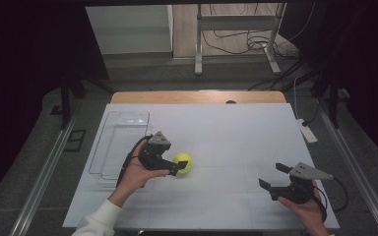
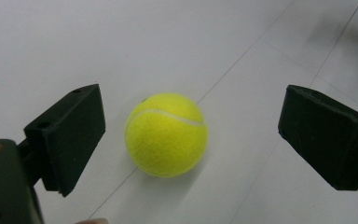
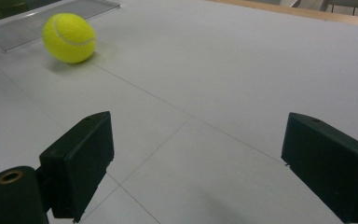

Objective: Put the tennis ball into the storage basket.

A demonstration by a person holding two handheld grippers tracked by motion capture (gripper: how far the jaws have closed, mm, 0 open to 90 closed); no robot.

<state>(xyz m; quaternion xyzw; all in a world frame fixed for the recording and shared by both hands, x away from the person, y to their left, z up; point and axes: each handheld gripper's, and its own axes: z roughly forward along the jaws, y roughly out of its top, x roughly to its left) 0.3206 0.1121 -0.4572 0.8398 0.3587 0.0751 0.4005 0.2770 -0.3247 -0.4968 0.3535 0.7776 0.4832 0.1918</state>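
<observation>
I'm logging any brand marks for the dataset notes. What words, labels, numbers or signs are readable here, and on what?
None can be read.
Ball: a white seam, no print on the side that faces the cameras.
Clear bin: no label to be seen.
White table: thin lines, no text.
Left tool and right tool: plain black jaws, no marks.

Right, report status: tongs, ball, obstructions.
Left tongs open, straddling tennis ball, no contact. Right tongs open, empty. Clear tray left of ball, nothing blocking.
</observation>
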